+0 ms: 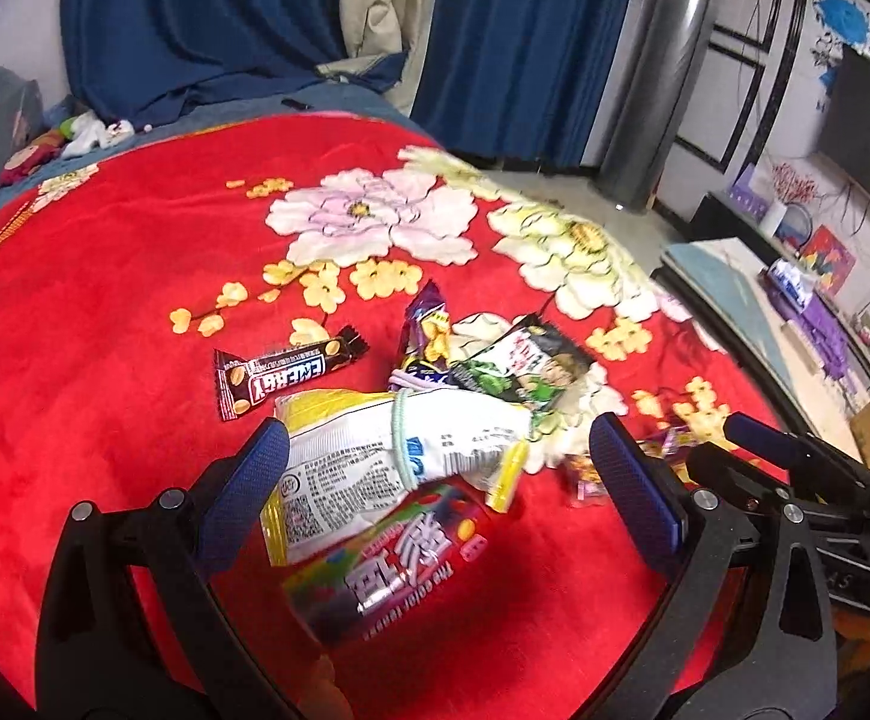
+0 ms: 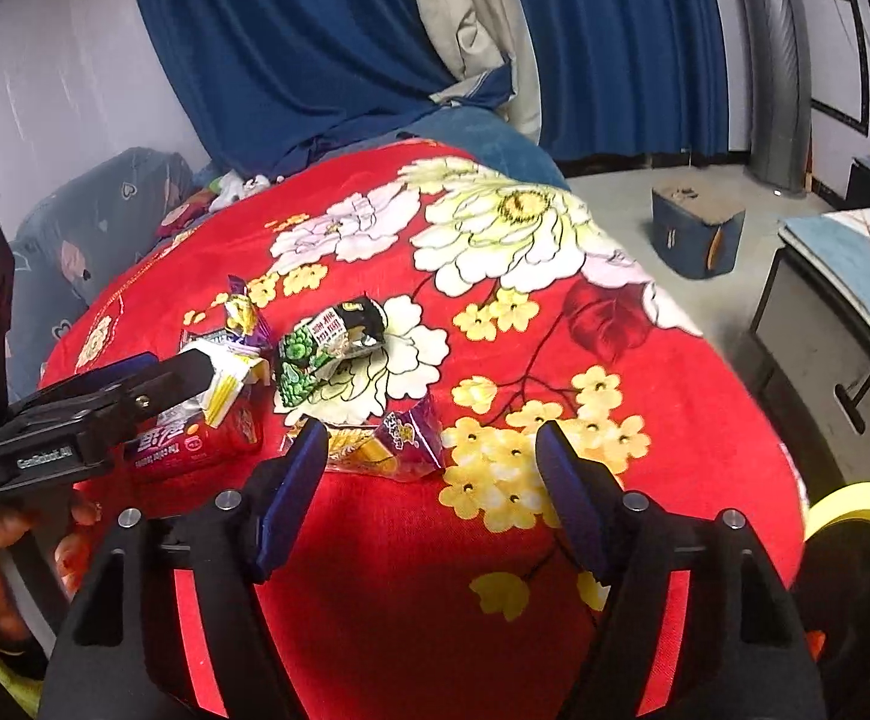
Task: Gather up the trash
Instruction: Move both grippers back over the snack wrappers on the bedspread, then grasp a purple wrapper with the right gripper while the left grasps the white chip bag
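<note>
Snack wrappers lie on a red flowered blanket (image 1: 105,312). My left gripper (image 1: 435,480) is open, its jaws on either side of a white and yellow packet (image 1: 387,456) that lies over a red candy bag (image 1: 399,564). A black bar wrapper (image 1: 285,375), a purple wrapper (image 1: 426,330) and a green and black packet (image 1: 525,369) lie beyond. My right gripper (image 2: 429,486) is open just short of a purple and orange wrapper (image 2: 393,441). The green and black packet (image 2: 327,348) lies farther off. The left gripper (image 2: 135,396) shows at the left of the right wrist view.
Blue curtains (image 1: 207,18) hang behind the bed. A low table (image 1: 753,312) stands at the right. A blue box (image 2: 696,231) sits on the floor past the blanket's edge. A yellow roll (image 2: 861,516) is at the lower right.
</note>
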